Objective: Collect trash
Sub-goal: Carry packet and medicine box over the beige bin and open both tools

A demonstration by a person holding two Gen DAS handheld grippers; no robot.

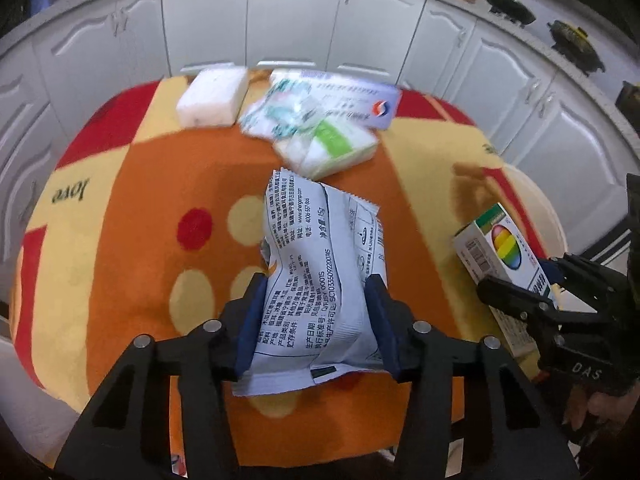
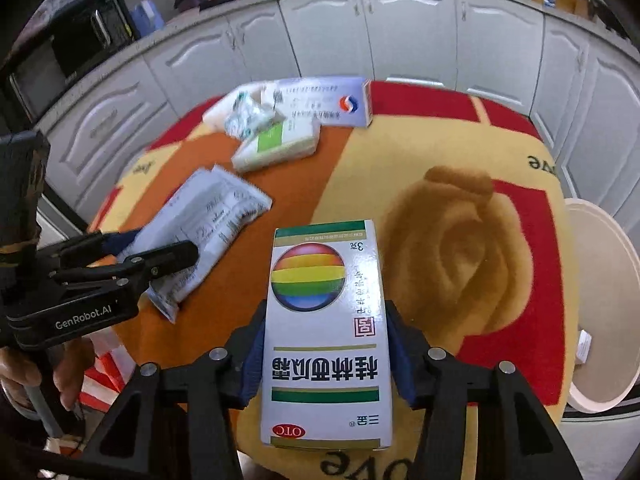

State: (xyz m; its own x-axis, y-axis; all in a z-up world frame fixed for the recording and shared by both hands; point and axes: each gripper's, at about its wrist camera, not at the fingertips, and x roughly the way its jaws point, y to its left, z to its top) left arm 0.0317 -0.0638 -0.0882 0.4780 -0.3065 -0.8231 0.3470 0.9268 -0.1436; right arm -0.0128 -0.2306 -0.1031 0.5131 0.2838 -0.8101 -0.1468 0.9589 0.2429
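1. Left gripper: we log its blue-padded fingers closed against both sides of a crumpled white snack wrapper, printed side up (black text, sawtooth end pointing away), held above the table.
2. Right gripper: fingers closed on the two long sides of a white medicine box bearing a rainbow-striped sphere and green bands; the box lies flat between the pads, its far end over the cloth.
3. Table cloth: fleece in orange, yellow and red, with pale and red dots, and a brown rose motif just right of the medicine box.
4. Far end of the table, a cluster of remaining items: a white foam block; a long white-and-blue carton with a red-and-blue logo; a crinkled clear wrapper with teal print lying on that carton; a tissue pack with a green label nearest us, touching the wrapper.
5. Round white bin: beside the table's right edge, below its level (contents too small to identify).
6. Backdrop: white cabinet doors under a counter, with a black microwave at the left.
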